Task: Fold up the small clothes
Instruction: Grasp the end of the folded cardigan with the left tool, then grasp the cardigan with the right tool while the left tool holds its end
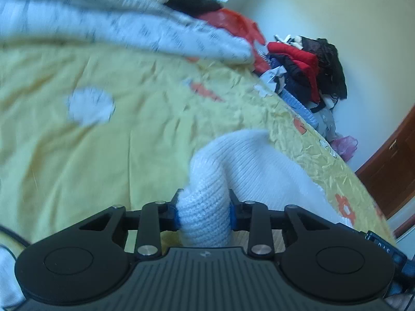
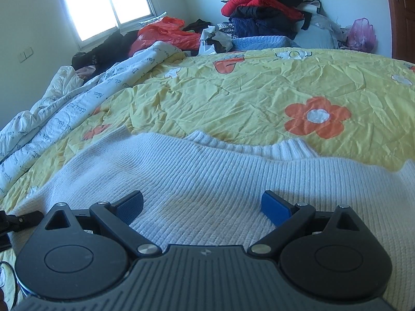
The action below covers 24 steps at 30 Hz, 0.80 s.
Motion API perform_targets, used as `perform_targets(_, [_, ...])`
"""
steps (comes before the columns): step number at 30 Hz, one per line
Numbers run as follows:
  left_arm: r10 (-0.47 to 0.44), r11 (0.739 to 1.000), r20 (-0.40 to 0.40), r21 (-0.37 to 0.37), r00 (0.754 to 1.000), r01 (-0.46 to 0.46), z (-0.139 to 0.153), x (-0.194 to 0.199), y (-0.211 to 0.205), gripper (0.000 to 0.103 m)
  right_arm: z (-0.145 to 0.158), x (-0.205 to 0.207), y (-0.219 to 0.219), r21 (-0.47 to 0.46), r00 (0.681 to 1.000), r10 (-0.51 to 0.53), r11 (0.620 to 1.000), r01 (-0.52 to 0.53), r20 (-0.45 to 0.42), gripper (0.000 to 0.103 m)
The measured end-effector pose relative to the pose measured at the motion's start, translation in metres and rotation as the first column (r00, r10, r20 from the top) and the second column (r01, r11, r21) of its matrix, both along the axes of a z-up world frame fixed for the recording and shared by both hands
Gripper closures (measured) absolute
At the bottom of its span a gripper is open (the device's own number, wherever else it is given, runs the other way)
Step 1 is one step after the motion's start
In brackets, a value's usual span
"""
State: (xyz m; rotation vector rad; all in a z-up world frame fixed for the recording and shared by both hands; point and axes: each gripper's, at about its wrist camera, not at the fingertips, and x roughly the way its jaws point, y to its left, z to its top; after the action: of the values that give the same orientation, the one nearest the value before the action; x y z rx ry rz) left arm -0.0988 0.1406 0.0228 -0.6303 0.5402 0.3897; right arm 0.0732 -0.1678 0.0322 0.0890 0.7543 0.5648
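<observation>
While the left tool (image 1: pixel 204 211) pinches the white sweater (image 2: pixel 207 181), the right tool (image 2: pixel 202 208) hangs spread.

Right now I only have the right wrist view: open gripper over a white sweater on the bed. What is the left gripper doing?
Observer: The left gripper is shut on a bunched fold of the sweater.
Reviewer: Is that fold flat on the bed?
Observer: No, it rises in a hump above the yellow bedspread before it enters the jaws.
Reviewer: Is the left view sharp?
Observer: The far bedding is smeared with blur there; the gripper and the knit are sharp.
Reviewer: And the right gripper, anything between its fingers?
Observer: No. The right gripper is open, its blue pads wide apart over flat knit.
</observation>
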Motion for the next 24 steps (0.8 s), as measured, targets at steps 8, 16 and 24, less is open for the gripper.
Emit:
perform_targets(8, [-0.26, 0.832, 0.021, 0.513, 0.965, 0.213, 0.047, -0.004, -0.094, 0.074, 0.0, 0.003, -0.01, 0.084, 0.999, -0.014, 0.996, 0.016, -0.033, 0.005])
perform_targets(16, [-0.435, 0.534, -0.15, 0.751, 0.888, 0.388, 0.018, -0.007, -0.169, 0.074, 0.021, 0.023, -0.036, 0.443, 0.956, 0.109, 0.896, 0.024, -0.274, 0.005])
perform_targets(24, [-0.437, 0.484, -0.179, 0.779, 0.882, 0.398, 0.008, -0.012, -0.173, 0.074, 0.029, 0.044, 0.041, 0.424, 0.872, 0.298, 0.898, -0.118, -0.388, 0.005])
